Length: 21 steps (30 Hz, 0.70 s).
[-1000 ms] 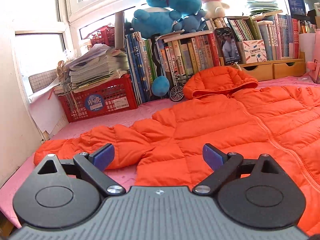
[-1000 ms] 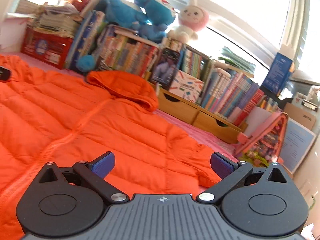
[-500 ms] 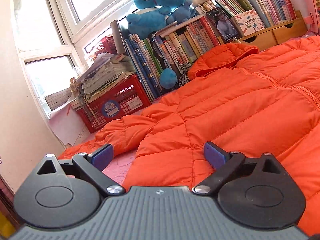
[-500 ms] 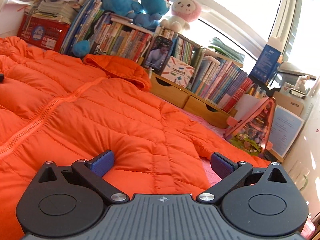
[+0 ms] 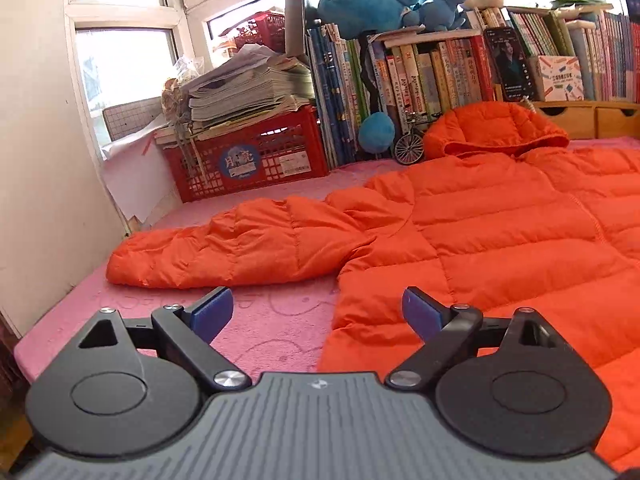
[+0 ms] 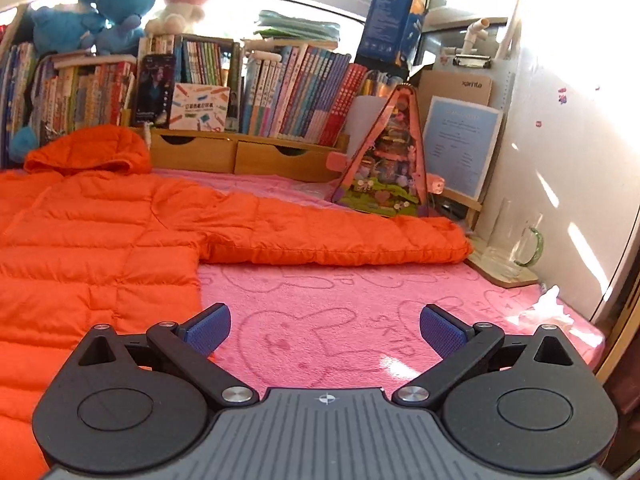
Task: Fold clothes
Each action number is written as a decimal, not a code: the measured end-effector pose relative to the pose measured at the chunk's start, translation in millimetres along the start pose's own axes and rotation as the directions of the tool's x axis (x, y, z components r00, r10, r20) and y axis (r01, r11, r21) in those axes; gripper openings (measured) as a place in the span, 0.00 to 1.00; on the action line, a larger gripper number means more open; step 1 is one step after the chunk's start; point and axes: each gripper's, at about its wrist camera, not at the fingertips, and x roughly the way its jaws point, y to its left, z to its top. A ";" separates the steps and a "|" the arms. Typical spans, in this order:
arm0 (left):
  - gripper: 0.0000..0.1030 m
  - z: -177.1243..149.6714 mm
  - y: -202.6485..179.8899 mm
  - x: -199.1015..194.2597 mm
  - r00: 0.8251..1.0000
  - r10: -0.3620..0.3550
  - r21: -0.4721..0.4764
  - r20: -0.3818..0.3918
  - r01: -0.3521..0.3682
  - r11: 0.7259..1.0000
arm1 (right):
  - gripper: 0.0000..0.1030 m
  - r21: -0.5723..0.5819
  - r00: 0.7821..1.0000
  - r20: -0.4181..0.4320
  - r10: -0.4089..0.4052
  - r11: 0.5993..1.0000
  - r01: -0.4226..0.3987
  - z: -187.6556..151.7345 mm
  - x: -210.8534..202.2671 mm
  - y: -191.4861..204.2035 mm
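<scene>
One orange puffer jacket [image 5: 500,216] lies flat, front up and spread out, on the pink blanket-covered surface [image 5: 280,320]; no fold made yet, by the look of it. Step in hand, as I judge it: approach to the two side edges, before the first fold

Left view: left tool [image 5: 316,312] hovers low at the jacket's lower side edge. Jaws wide apart and have just been closing a little, nothing between them; the hem corner sits just beyond the right pad, not gripped. Left sleeve [image 5: 240,248] stretches toward 10 o'clock, cuff near the wall. Hood [image 5: 496,128] at 1 o'clock against the books

Right view: right tool [image 6: 324,328] over bare pink surface, jaws wide, empty. Jacket body at 9 o'clock, right sleeve [image 6: 340,236] running across to 1 o'clock, cuff just beside a glass mug [image 6: 516,240]

Next move likely calls for each tool to go forward to its sleeve or side edge, pinch one layer, and carry it in over the chest. Puffy fabric may slip or spring back

Count: jacket 1, sleeves 2, hood 1, tools 2, red crate [image 5: 256,148] 1, mug 1, wooden drawers [image 6: 240,156] 2
</scene>
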 end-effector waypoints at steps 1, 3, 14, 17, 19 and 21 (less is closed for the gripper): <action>0.89 5.2 -1.5 -3.0 0.999 -0.050 -0.027 0.003 0.050 0.998 | 0.89 0.014 0.999 0.001 0.048 0.999 -0.048 3.1 -2.7 4.2; 0.85 17.3 -15.0 -6.5 0.985 -0.170 -0.041 0.010 0.170 0.985 | 0.72 -0.012 0.992 0.007 0.124 0.992 -0.124 9.8 -5.9 19.1; 0.74 82.0 -202.4 3.0 0.828 -0.557 0.298 -0.063 0.549 0.781 | 0.42 0.002 0.967 -0.037 0.254 0.967 -0.254 -4.5 11.0 45.1; 0.74 82.0 -253.0 16.2 0.831 -0.548 0.386 -0.100 0.540 0.748 | 0.45 0.040 0.966 -0.033 0.257 0.966 -0.255 -13.3 16.6 43.4; 0.74 83.0 -278.8 29.7 0.843 -0.526 0.424 -0.115 0.520 0.741 | 0.50 0.057 0.968 -0.018 0.251 0.967 -0.249 -19.7 18.9 42.7; 0.74 84.7 -300.2 43.8 0.852 -0.507 0.448 -0.130 0.507 0.736 | 0.51 0.070 0.969 -0.005 0.249 0.966 -0.248 -23.1 20.0 41.3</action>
